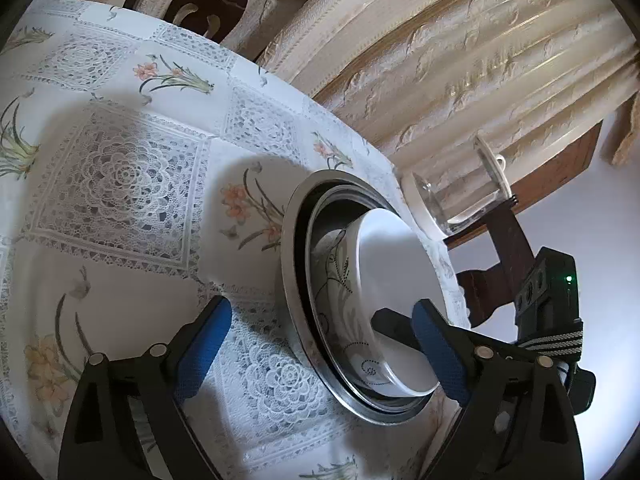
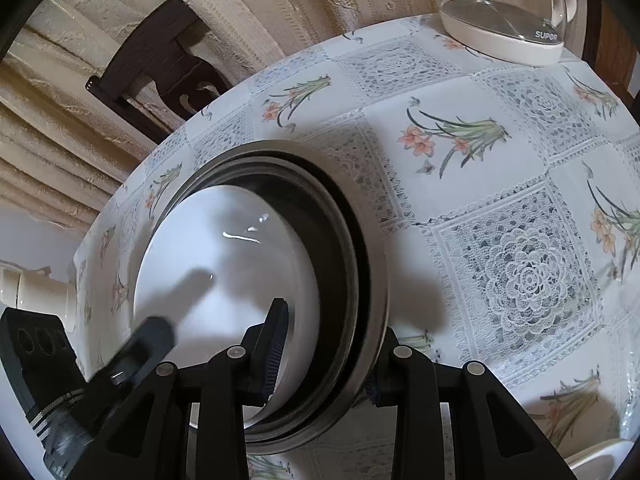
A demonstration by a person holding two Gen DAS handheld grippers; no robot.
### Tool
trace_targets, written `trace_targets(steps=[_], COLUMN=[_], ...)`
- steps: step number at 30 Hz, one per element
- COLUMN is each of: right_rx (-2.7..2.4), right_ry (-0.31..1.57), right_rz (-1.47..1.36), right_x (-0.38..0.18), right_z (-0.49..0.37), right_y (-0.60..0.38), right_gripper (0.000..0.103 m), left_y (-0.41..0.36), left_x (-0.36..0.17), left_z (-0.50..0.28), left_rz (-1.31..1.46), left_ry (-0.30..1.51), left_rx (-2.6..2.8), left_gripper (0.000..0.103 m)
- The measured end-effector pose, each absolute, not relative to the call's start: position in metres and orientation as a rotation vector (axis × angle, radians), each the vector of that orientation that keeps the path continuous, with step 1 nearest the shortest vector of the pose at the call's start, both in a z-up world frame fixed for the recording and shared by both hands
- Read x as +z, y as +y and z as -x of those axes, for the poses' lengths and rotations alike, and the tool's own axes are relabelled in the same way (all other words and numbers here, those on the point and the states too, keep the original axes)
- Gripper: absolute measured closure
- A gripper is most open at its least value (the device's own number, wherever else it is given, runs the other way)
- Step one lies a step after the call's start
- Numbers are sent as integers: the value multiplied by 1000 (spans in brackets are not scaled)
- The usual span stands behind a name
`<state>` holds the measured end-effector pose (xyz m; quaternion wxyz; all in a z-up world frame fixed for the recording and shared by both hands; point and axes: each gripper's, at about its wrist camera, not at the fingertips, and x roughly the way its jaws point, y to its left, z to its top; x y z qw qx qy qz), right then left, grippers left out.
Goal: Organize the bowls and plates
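A white bowl (image 1: 392, 264) (image 2: 224, 264) sits inside a flower-patterned bowl (image 1: 340, 292), nested in steel plates (image 1: 296, 264) (image 2: 360, 248) on the lace-print tablecloth. My right gripper (image 2: 326, 366) clamps the near rim of this stack: one finger lies inside the white bowl, the other outside the steel rim. That inner finger (image 1: 392, 324) shows in the left wrist view. My left gripper (image 1: 320, 348) is open wide just in front of the stack, with one blue pad against the white bowl's side. It appears blurred in the right wrist view (image 2: 148, 340).
A glass kettle (image 1: 460, 196) (image 2: 504, 28) on a white base stands at the table's far edge. A dark wooden chair (image 2: 160, 60) and beige curtains lie beyond the round table. A white dish (image 2: 600, 460) peeks in at the lower right.
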<state>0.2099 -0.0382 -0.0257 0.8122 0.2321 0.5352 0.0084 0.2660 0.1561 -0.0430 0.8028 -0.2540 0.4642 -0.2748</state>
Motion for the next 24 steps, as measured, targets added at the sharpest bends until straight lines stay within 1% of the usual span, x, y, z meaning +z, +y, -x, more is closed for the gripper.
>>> trace_targets(steps=[1, 2, 4, 11, 14, 24], right_rx=[19, 22, 18, 20, 24, 38], right_ry=[1140, 1137, 1130, 1115, 1122, 1155], right_rz=[-493, -487, -462, -429, -435, -505], right_x=[-25, -24, -23, -19, -19, -22], right_z=[-210, -209, -208, -202, -201, -194], right_y=[-38, -36, -33, -31, -30, -33], right_gripper=[65, 65, 63, 64, 64, 64], left_y=[155, 154, 154, 147, 143, 147], left_x=[-42, -42, -45, -36, -31, -22], left_z=[-265, -263, -263, -258, -255, -255], left_rz=[514, 490, 551, 461, 411, 405], left_ry=[996, 990, 991, 951, 939, 947], left_rx=[-557, -540, -593, -545, -517, -493], left_gripper=[28, 40, 54, 61, 61, 61])
